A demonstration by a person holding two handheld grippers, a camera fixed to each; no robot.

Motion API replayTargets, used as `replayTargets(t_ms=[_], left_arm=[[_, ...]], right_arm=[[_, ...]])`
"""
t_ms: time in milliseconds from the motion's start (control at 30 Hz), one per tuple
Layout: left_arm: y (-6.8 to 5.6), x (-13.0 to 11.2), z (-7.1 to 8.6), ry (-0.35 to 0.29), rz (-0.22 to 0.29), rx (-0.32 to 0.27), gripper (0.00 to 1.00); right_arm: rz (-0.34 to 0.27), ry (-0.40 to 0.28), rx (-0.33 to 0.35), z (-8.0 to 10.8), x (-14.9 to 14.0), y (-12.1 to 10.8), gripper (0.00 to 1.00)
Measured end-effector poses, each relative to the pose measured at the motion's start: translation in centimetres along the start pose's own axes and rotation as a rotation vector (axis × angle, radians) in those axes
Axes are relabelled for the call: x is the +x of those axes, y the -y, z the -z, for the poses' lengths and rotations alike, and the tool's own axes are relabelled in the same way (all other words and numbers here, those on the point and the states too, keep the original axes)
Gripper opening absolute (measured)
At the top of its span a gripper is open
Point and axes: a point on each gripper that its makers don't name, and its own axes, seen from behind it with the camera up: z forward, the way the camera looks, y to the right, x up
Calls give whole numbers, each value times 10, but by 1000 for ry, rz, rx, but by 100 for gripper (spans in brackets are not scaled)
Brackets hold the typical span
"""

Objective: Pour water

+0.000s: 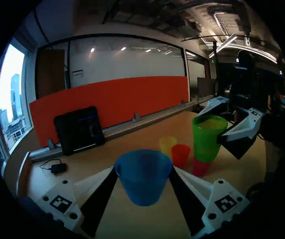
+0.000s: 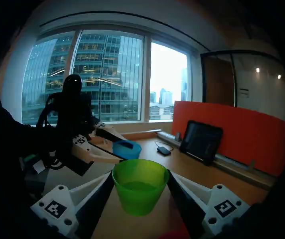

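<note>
In the left gripper view my left gripper (image 1: 143,179) is shut on a blue plastic cup (image 1: 143,177), held upright above the wooden table (image 1: 142,139). Farther right there, my right gripper (image 1: 221,128) holds a green cup (image 1: 208,135) upright, above and just right of the table cups. The right gripper view shows my right gripper (image 2: 140,189) shut on that green cup (image 2: 140,191), with liquid visible inside it. Beyond it, the blue cup (image 2: 126,149) sits between the left gripper's fingers (image 2: 90,153).
Yellow (image 1: 167,145), orange-red (image 1: 180,155) and pink-red (image 1: 200,166) cups stand on the table between the grippers. A dark tablet (image 1: 79,129) leans against the orange partition (image 1: 114,99). A small black adapter with cable (image 1: 57,167) lies at the left. A person's dark sleeve (image 2: 10,135) is behind.
</note>
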Motion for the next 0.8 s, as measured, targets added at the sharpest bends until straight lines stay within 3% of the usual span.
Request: replayTargets(t_ms=[500,800], left_arm=[[-9,-52,1,118,-26,-25,88],[-12,-71,-1,177,-36,-49,89]], right_arm=[[-27,97,42,-10,-32,7,94],[-31,163,57,-12,-55,8,93]])
